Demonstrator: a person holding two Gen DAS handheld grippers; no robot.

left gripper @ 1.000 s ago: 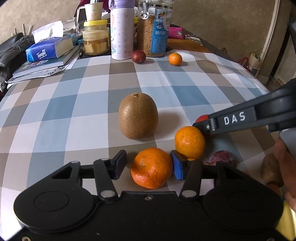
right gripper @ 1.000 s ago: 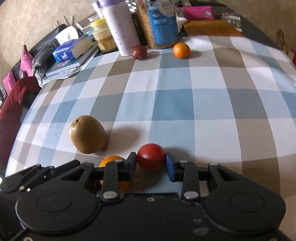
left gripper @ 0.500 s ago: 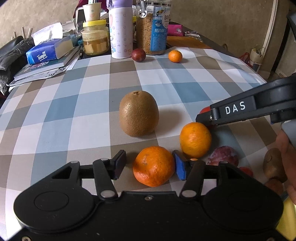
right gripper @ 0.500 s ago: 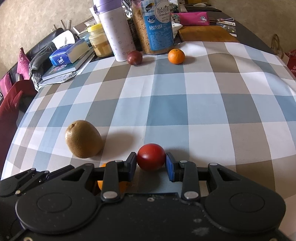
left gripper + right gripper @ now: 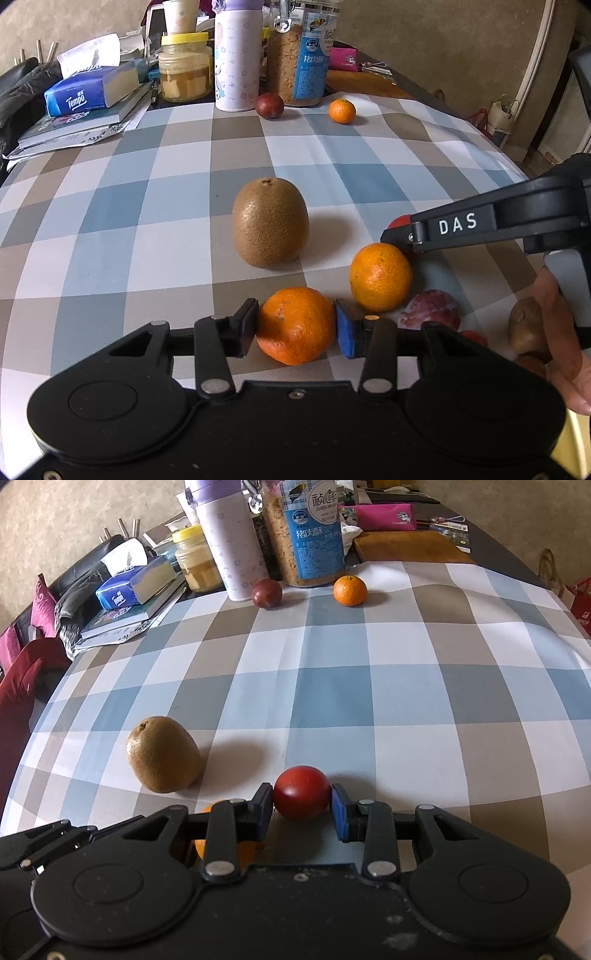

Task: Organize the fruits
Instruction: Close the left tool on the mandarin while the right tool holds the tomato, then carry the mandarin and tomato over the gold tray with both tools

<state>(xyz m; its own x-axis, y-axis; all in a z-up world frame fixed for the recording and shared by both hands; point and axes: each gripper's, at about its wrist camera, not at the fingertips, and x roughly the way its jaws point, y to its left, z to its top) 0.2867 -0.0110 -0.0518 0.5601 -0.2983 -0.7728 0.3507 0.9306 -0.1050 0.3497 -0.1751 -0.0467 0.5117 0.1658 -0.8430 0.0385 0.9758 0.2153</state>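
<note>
My left gripper (image 5: pixel 295 326) is shut on an orange mandarin (image 5: pixel 295 325) low over the checked tablecloth (image 5: pixel 110 236). A second mandarin (image 5: pixel 380 277) lies just right of it, with a purple plum (image 5: pixel 430 310) and brown fruits (image 5: pixel 524 328) further right. A kiwi (image 5: pixel 270 221) stands ahead. My right gripper (image 5: pixel 302 808) is shut on a red round fruit (image 5: pixel 302 792); its arm shows in the left wrist view (image 5: pixel 480 225). The kiwi (image 5: pixel 162 755) is to its left. A dark plum (image 5: pixel 266 593) and a small mandarin (image 5: pixel 349 590) lie at the far edge.
At the back stand a white bottle (image 5: pixel 236 59), a cereal jar (image 5: pixel 299 62), a yellow-lidded jar (image 5: pixel 184 70), a tissue pack (image 5: pixel 88 92) on books, and a wooden board (image 5: pixel 410 546). A red chair (image 5: pixel 18 686) is beyond the left edge.
Both grippers have risen slightly with their fruits still held; the view has pulled back a little. The fruits on the cloth have not moved.
</note>
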